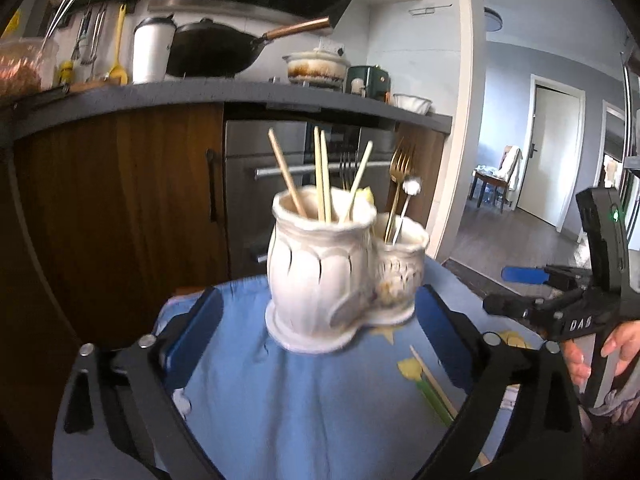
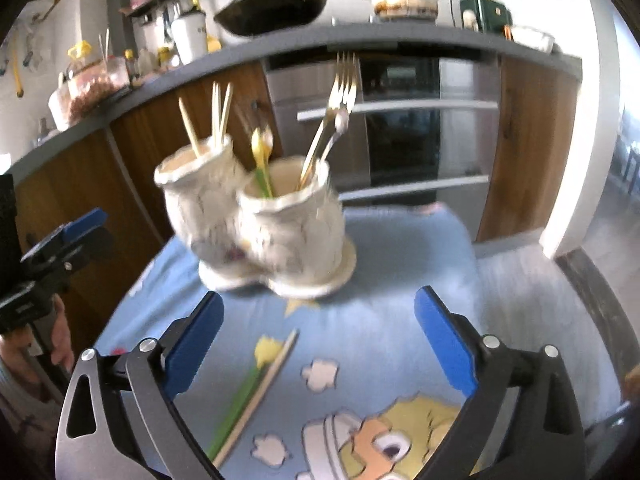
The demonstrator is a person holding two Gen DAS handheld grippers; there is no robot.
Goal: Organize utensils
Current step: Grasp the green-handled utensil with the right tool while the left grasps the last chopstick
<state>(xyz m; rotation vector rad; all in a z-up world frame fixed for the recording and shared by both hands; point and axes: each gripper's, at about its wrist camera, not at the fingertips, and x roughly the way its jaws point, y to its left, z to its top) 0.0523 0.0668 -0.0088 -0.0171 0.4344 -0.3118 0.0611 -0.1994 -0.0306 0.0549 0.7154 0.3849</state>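
A white ceramic double-pot utensil holder (image 1: 336, 276) (image 2: 256, 232) stands on a blue cartoon cloth (image 1: 304, 400) (image 2: 392, 264). One pot holds several wooden chopsticks (image 1: 320, 176) (image 2: 216, 114). The other holds a gold fork (image 1: 398, 176) (image 2: 340, 92), a small spoon (image 1: 410, 190) and a yellow-green utensil (image 2: 262, 160). A loose chopstick (image 2: 260, 392) (image 1: 434, 380) and a yellow-green utensil (image 2: 244, 392) (image 1: 424, 388) lie on the cloth. My left gripper (image 1: 320, 320) is open and empty in front of the holder. My right gripper (image 2: 320, 340) is open and empty above the loose pieces; it also shows in the left wrist view (image 1: 560, 276).
A kitchen counter (image 1: 240, 96) runs behind, with a wok (image 1: 216, 48), a white tumbler (image 1: 152, 52) and a pot (image 1: 316, 66). An oven (image 2: 400, 120) and wooden cabinets (image 1: 120, 208) sit below. A doorway (image 1: 552, 160) opens at the right.
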